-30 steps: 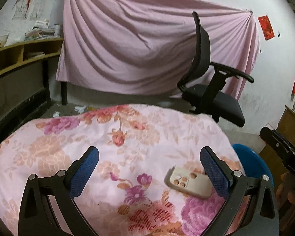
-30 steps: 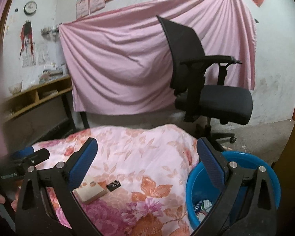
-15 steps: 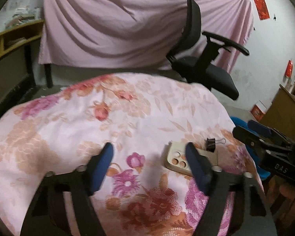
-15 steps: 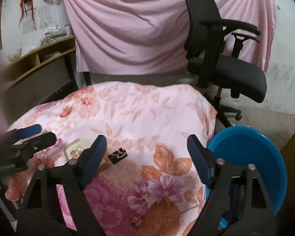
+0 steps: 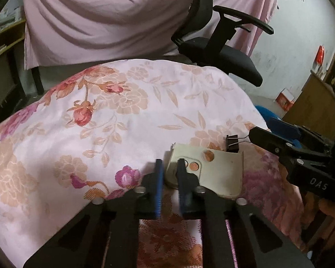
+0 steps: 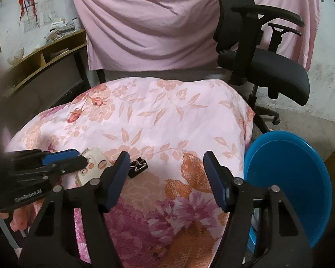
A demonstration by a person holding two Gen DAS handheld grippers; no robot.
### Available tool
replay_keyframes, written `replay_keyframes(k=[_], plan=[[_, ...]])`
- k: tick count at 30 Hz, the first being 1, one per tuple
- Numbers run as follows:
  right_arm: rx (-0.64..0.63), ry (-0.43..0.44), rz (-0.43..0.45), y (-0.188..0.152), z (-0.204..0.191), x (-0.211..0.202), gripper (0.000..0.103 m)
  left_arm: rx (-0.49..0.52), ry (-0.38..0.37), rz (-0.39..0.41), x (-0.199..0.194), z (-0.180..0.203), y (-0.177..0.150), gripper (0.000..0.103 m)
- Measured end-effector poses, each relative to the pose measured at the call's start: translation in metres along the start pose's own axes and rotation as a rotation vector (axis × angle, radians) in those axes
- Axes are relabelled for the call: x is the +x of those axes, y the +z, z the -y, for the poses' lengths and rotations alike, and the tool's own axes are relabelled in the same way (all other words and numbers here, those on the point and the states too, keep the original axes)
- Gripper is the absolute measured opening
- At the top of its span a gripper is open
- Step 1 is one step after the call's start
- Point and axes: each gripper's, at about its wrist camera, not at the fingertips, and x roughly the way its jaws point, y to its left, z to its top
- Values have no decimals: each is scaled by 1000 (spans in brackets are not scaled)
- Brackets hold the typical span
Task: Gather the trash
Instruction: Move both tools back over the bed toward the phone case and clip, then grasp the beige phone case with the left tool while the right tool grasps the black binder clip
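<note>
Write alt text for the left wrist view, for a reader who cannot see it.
The left gripper has closed its blue-padded fingers on the near left edge of a cream phone case lying on a pink floral cloth. A black binder clip sits beside the case, the right gripper reaches in from the right, and a black office chair stands behind.

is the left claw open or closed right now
Shut on the phone case: the left claw has its blue pads pinched close on the case's near edge, lying on the floral cloth.
</note>
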Motion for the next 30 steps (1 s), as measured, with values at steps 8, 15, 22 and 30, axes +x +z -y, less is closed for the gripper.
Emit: replay_keyframes(k=[8,15,22,30], plan=[[-8,16,-56,0,-7,12,84,6,74,21,-3,-9,-4,2],[-42,35,-111,-1,-20,24,83,-19,108,35,-12,-26,-5,2],[-66,37,-142,-2,-28,32,72,-16,128,59,-18,-28,-8,1],[-52,75,-116,-1,-27,26,48,48,169,135,-30,-14,-8,1]])
